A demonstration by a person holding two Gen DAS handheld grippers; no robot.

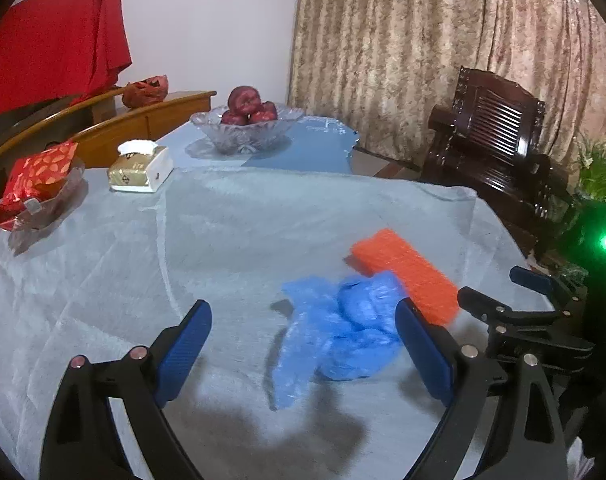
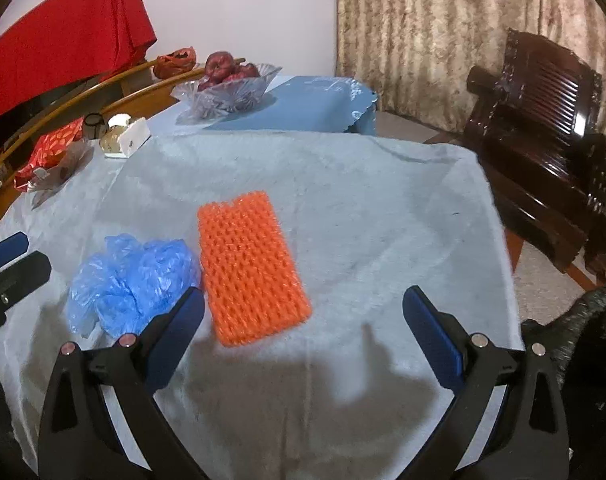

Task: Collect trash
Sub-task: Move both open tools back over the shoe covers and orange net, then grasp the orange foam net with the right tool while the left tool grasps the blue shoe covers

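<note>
A crumpled blue plastic bag [image 1: 335,336] lies on the pale tablecloth, between the tips of my open left gripper [image 1: 303,312], nearer its right finger. An orange foam net sleeve [image 1: 407,276] lies flat just right of the bag. In the right wrist view the orange sleeve [image 2: 249,268] lies ahead between the fingers of my open, empty right gripper [image 2: 303,300], toward its left finger. The blue bag [image 2: 131,284] sits left of that finger. The right gripper shows at the right edge of the left wrist view [image 1: 515,292].
A glass bowl of red apples [image 1: 249,124], a tissue box [image 1: 141,168] and a red snack packet in a dish [image 1: 35,188] stand at the table's far left. A dark wooden chair [image 1: 499,152] stands beyond the table's right edge.
</note>
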